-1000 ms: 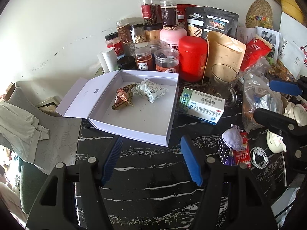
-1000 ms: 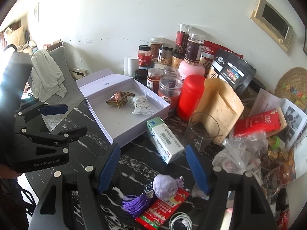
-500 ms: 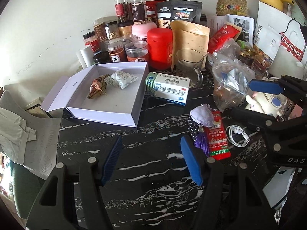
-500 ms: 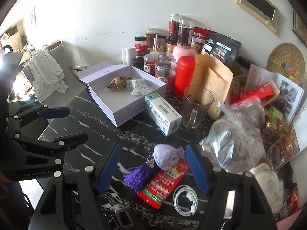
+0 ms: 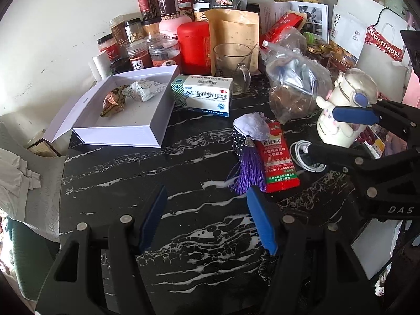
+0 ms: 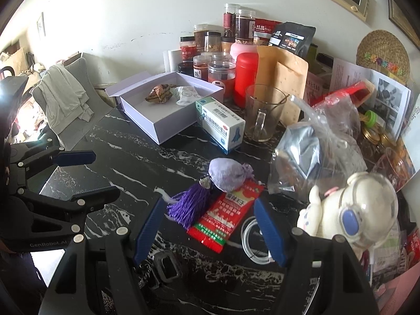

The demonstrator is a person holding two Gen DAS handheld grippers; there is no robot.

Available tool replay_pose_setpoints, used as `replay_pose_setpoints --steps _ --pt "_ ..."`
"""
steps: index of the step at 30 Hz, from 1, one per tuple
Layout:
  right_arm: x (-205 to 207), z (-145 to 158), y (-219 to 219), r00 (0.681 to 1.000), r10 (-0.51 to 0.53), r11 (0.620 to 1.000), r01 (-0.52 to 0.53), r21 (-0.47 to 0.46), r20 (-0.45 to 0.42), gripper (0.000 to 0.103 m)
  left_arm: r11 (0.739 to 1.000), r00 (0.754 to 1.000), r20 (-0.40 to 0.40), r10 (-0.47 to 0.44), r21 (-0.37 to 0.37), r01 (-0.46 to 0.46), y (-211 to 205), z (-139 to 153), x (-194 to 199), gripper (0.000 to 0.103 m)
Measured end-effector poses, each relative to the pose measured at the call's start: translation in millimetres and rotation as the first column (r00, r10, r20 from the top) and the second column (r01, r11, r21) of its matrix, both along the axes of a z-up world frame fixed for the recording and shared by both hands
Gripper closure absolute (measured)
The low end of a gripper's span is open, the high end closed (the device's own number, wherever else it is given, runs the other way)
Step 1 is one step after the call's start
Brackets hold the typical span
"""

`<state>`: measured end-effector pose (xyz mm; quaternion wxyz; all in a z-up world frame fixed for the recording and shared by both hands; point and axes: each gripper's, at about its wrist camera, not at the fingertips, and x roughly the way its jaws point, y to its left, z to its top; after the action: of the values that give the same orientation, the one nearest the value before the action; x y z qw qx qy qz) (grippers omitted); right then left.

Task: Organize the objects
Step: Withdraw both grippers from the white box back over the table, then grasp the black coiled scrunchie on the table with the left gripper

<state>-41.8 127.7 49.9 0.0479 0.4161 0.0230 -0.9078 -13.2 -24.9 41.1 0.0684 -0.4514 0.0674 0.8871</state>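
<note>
- Two grippers, both spread and holding nothing: the left gripper (image 5: 207, 218) hangs over bare black marble table (image 5: 131, 173); the right gripper (image 6: 207, 228) hangs above one red sachet (image 6: 228, 215).
- One lavender pouch (image 6: 225, 174) with a purple tassel (image 6: 189, 206) lies partly on the sachet; one coiled white cable (image 6: 252, 241) sits just beside it.
- One white figurine (image 6: 351, 210) stands to the right.
- One medicine carton (image 5: 203, 94) lies beside one open white box (image 5: 126, 128), which contains two items: one wrapped dumpling (image 5: 113, 101) and one white packet (image 5: 144, 90).
- One glass mug (image 5: 232, 63), one plastic bag (image 5: 296, 84) behind.
- One red canister (image 5: 194, 44) among several jars by the wall.
</note>
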Motion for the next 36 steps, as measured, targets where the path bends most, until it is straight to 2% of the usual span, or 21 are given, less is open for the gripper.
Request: replay_pose_setpoints --steps 15,26,36 --pt "29.9 -34.0 11.4 0.999 -0.009 1.0 0.009 0.02 0.039 0.032 0.995 0.994 0.057 -0.09 0.041 0.088 36.6 -37.3 21.7 0.041" --pt "45.6 -55.5 9.3 0.998 0.026 1.0 -0.026 -0.002 0.063 0.032 0.994 0.989 0.104 -0.108 0.047 0.104 43.2 -61.3 39.3 0.041" --pt "51.2 -75.1 -0.5 0.989 0.108 0.993 -0.104 -0.049 0.098 0.032 0.991 0.981 0.154 -0.121 0.083 0.109 45.9 -83.6 51.3 0.041"
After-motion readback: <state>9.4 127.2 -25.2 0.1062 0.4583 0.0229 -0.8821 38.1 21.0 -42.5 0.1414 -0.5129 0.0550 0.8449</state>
